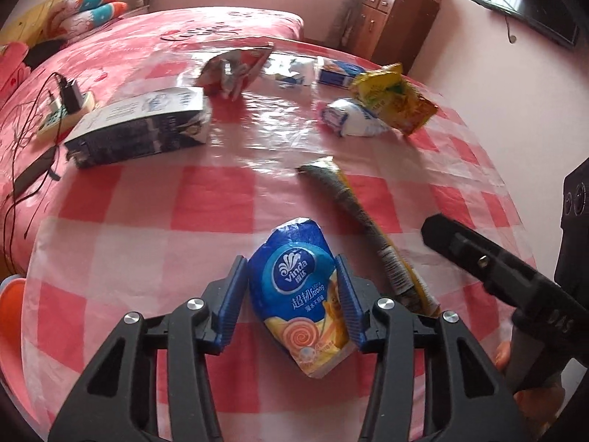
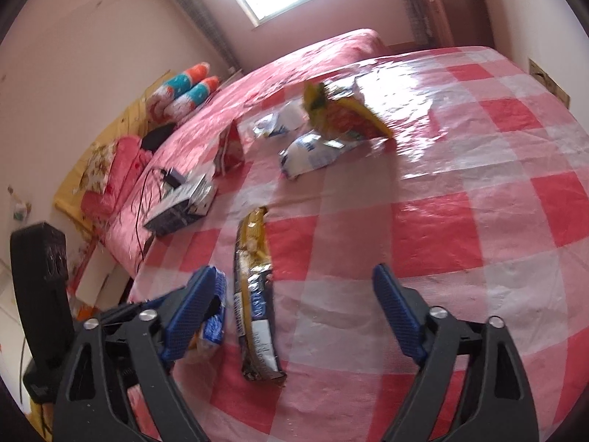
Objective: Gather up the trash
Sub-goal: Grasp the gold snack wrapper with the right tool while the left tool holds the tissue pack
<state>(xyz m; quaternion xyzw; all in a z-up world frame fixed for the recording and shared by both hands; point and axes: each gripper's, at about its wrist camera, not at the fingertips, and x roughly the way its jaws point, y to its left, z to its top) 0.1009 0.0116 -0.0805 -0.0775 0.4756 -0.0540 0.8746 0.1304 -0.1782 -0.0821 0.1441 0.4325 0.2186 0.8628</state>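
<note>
Left gripper (image 1: 292, 300) clamps tissue pack (image 1: 300, 294) — "vinda".

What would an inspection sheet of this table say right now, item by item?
Surface: checked cloth under glossy plastic, no spills seen.
Job's things: tissue pack; long wrapper; yellow bag; white bag; red bag; dark carton; scraps behind.
Clutter: nothing seen beyond the trash.
Grippers: left gripper shut on the tissue pack; right gripper open, the wrapper lying between its fingers untouched.
Cables: black leads and charger on a power strip on the bed.
Surroundings: bed, pillows, wooden cabinet, window, wall screen.
</note>
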